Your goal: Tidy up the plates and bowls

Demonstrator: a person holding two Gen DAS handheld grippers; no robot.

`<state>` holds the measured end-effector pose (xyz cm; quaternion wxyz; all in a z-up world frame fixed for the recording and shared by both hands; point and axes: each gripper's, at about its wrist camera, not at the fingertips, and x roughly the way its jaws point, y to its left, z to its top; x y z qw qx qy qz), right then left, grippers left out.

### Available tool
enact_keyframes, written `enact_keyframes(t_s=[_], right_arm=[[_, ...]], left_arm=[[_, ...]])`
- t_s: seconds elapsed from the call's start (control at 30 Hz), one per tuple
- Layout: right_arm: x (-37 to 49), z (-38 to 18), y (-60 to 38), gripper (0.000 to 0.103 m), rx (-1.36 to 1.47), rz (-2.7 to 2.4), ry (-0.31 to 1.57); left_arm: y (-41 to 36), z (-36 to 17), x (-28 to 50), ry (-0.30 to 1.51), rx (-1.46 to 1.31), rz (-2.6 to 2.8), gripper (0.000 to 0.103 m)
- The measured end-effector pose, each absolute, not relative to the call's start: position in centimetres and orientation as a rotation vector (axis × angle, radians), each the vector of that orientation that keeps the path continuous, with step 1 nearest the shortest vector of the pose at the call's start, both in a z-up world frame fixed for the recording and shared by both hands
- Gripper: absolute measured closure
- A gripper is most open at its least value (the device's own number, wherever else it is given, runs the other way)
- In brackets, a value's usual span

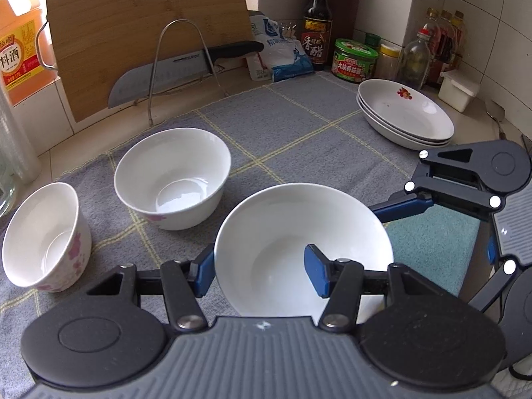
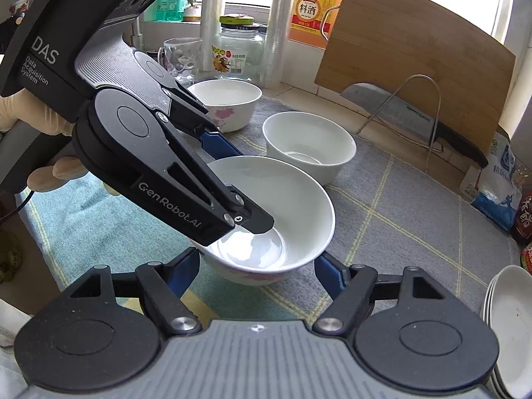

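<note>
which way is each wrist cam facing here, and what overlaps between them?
Left wrist: sits on the left gripper, facing the back wall; its fingers straddle the near wall of the held bowl, with the right gripper at right.
Right wrist: sits on the right gripper, facing the window; the left gripper and a gloved hand enter from the left.
Shared: held bowl, plain bowl, plate stack, cutting board, knife.
</note>
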<state>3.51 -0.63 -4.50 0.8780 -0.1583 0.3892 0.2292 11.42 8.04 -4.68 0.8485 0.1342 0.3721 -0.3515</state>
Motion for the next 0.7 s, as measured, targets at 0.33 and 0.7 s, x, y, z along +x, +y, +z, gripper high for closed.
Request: enact_keyframes(t_s=[0.33, 0.7], right_arm=[[3.0, -4.5, -4.1, 0.023, -0.313, 0.421, 0.846], [2.8, -5.1, -5.3, 0.023, -0.307, 0.412, 0.882]], left_arm=[[4.2, -5.1, 11.4, 0.794, 0.291, -0.802, 0.048], [3.0, -5.7, 11.4, 0.812, 0.272, -0.816, 0.048]])
